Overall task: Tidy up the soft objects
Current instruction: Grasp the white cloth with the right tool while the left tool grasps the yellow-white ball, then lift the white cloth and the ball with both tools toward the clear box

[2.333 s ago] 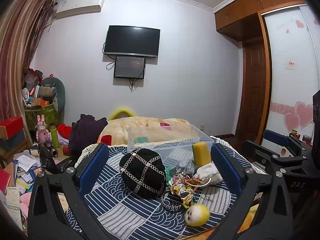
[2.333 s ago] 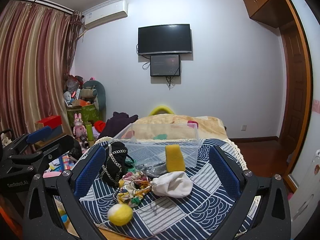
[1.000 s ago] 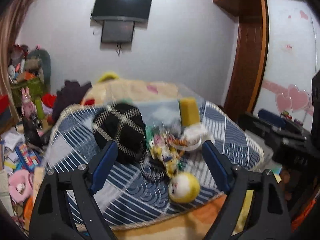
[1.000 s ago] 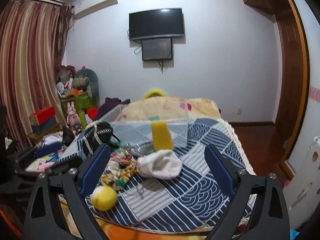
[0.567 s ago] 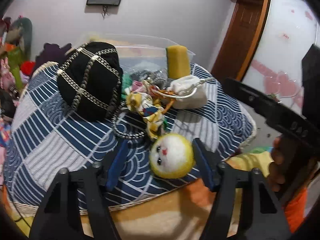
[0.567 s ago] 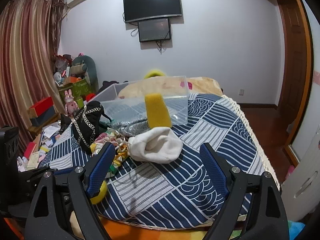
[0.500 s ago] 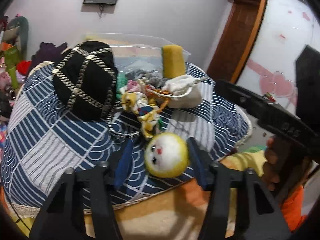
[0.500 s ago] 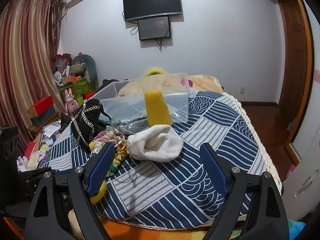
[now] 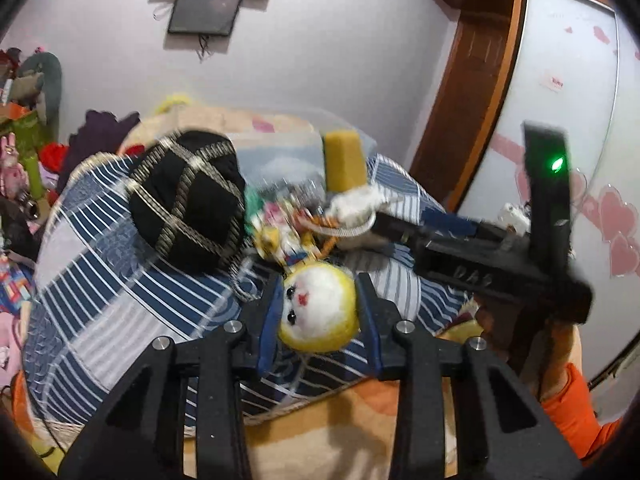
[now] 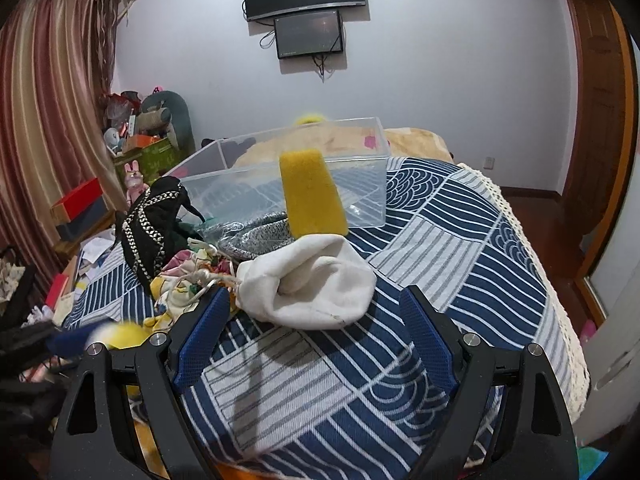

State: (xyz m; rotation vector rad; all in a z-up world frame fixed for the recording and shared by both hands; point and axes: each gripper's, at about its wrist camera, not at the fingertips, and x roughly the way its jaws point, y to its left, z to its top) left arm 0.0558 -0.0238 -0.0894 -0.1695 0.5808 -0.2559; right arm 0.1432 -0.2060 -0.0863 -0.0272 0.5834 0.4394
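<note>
My left gripper (image 9: 318, 310) is shut on a yellow and white plush ball (image 9: 318, 312) with a small face, just above the blue patterned tablecloth (image 9: 120, 300). The ball shows blurred in the right wrist view (image 10: 124, 336). My right gripper (image 10: 312, 332) is open and empty, its jaws on either side of a white cloth pouch (image 10: 316, 286). Behind the pouch a yellow sponge (image 10: 312, 196) leans on a clear plastic bin (image 10: 360, 184). A black chain-trimmed bag (image 10: 154, 224) and a colourful scarf (image 10: 184, 280) lie at the left.
A grey knit cloth (image 10: 256, 238) lies in front of the bin. The table's front edge is close under both grippers. Clutter, boxes and toys (image 10: 136, 148) fill the floor at the left. A wooden door (image 10: 596, 120) stands at the right.
My left gripper has closed on the plush ball and lifted it slightly. My right gripper has moved forward and down towards the white pouch.
</note>
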